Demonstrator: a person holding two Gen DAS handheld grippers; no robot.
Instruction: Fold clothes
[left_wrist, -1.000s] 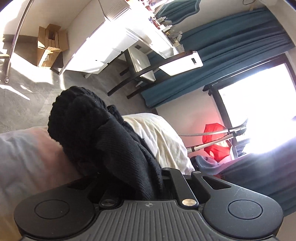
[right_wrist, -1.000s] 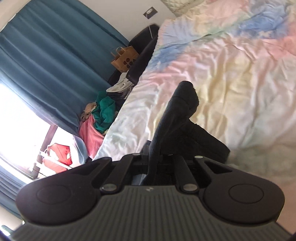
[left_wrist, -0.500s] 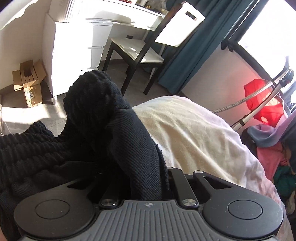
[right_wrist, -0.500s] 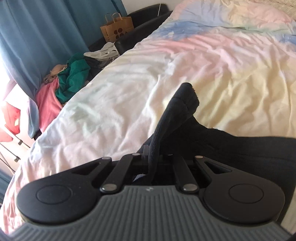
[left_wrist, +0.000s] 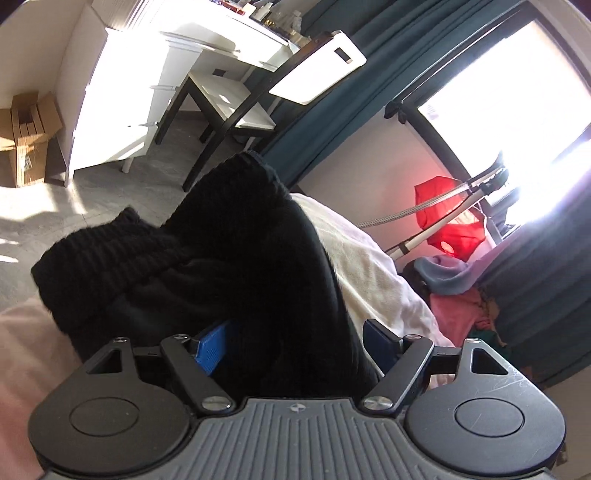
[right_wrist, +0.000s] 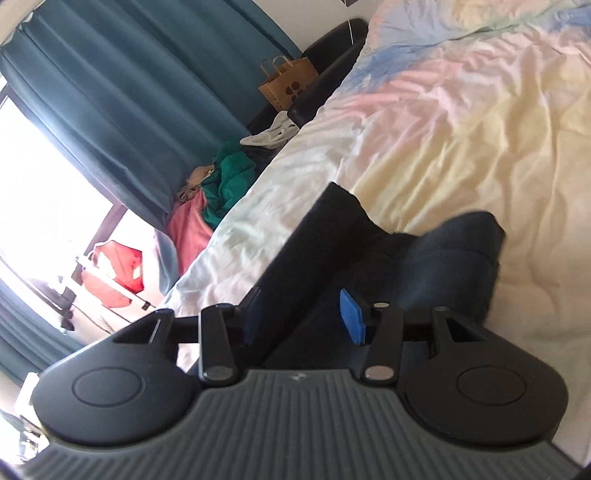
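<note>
Judging by the left wrist view, your left gripper (left_wrist: 291, 341) had its jaws spread, the black sweater (left_wrist: 236, 266) bunched loose between them on the bed (left_wrist: 373, 273). It was a thick ribbed knit, heaped in soft rolls, so the fold looked set down but unsmoothed.

Over on the right wrist view, your right gripper (right_wrist: 301, 315) was spread too, with the sweater (right_wrist: 424, 273) lying slack between the blue pads (right_wrist: 352, 319) on the crinkled pastel sheet. Squaring the edges seemed left to do.
</note>
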